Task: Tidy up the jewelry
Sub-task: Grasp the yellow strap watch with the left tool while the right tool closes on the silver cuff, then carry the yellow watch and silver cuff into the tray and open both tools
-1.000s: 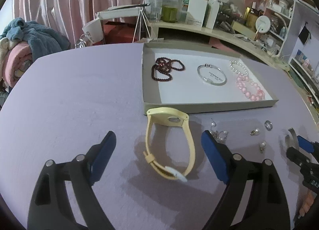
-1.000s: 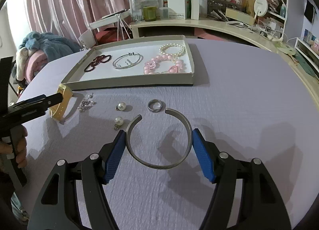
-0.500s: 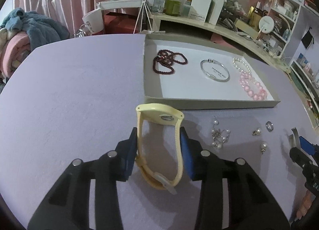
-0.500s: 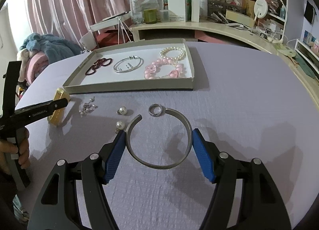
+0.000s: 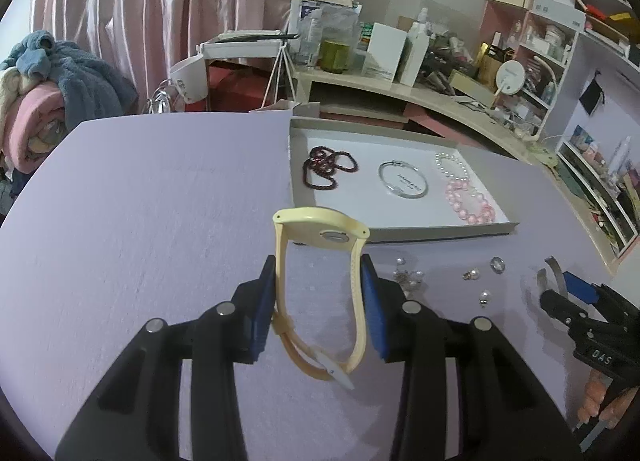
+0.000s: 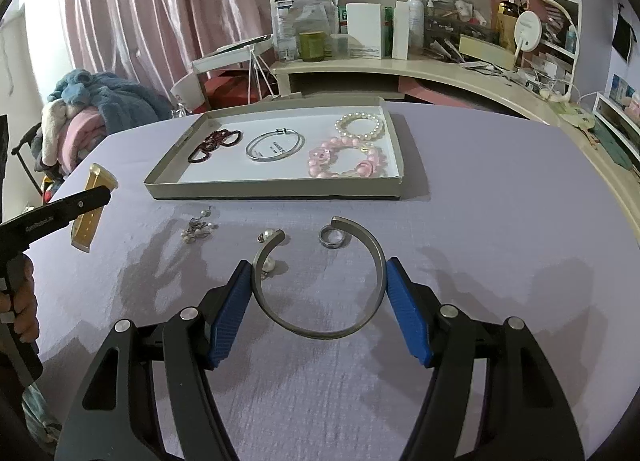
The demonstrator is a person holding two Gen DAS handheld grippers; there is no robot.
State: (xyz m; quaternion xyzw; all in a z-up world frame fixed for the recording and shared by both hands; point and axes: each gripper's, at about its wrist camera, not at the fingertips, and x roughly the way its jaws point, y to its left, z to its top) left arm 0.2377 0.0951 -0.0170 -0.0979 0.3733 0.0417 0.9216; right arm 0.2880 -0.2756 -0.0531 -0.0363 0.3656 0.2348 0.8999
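Observation:
My left gripper (image 5: 319, 273) is shut on a pale yellow watch (image 5: 320, 231), its blue pads pressing both sides of the strap. The watch hangs tilted above the purple table, just in front of the tray, and its side shows in the right wrist view (image 6: 90, 213). My right gripper (image 6: 318, 273) is shut on a silver open cuff bangle (image 6: 320, 331), held flat a little above the table. The grey tray (image 6: 272, 191) holds a dark red bead bracelet (image 6: 214, 143), a silver bangle (image 6: 276, 147), a pearl bracelet (image 6: 358, 127) and a pink bead bracelet (image 6: 346, 163).
Loose on the table between the grippers and the tray lie a ring (image 6: 332, 239), two pearl earrings (image 6: 268, 263) and a small pearl cluster (image 6: 196, 229). A cluttered desk and shelves stand behind the table. Folded blankets are piled at the far left.
The left jaws went from wide open around the yellow watch to shut on its strap, then raised it off the table toward the tray. The right gripper kept the cuff and hardly moved.

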